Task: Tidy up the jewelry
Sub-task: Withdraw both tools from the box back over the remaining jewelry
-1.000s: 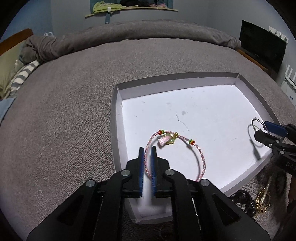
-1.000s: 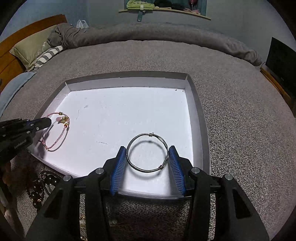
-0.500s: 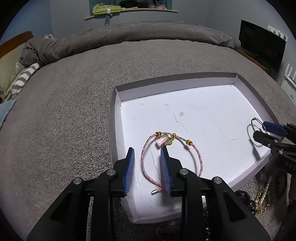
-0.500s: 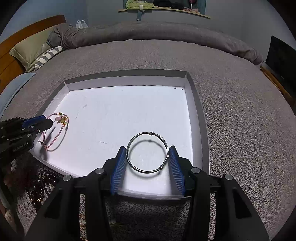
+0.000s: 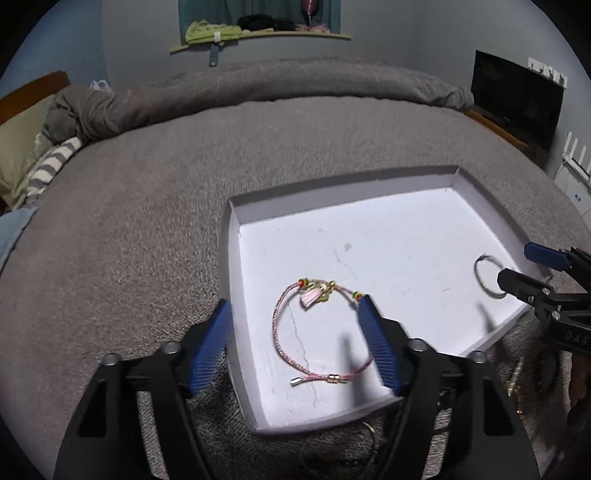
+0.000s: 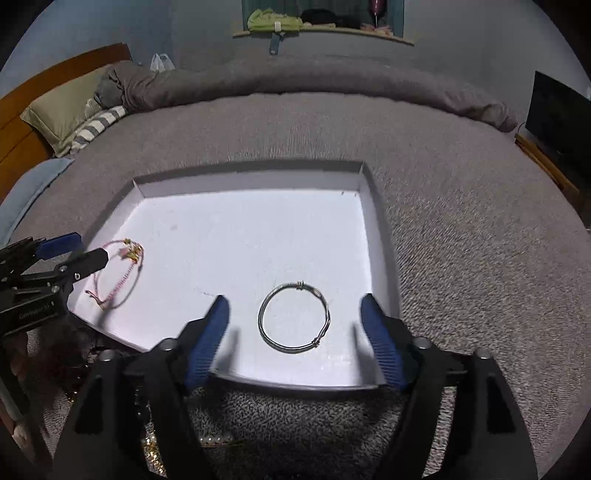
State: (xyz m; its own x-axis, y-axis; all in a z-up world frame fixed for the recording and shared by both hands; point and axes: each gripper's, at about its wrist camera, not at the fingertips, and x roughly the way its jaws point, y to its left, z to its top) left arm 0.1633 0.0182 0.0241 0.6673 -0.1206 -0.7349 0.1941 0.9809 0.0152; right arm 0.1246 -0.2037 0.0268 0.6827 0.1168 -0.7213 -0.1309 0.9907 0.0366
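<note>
Pink cord bracelet (image 5: pixel 314 328) and silver bangle (image 6: pixel 294 318), both flat, well apart, in white tray (image 6: pixel 380 236).

Dim room, fisheye warp, soft blur

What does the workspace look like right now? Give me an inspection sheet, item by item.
Surface: grey bedspread carrying a shallow white tray.
Job's things: pink cord bracelet and silver bangle lie flat in the tray, well apart.
Clutter: loose beads and chains on the bedspread in front of the tray.
Grippers: left gripper and right gripper open, jaws just opened, fingers clear of each piece.
Cables: nothing seen.
Surroundings: pillows, shelf with clothes, dark screen.
</note>
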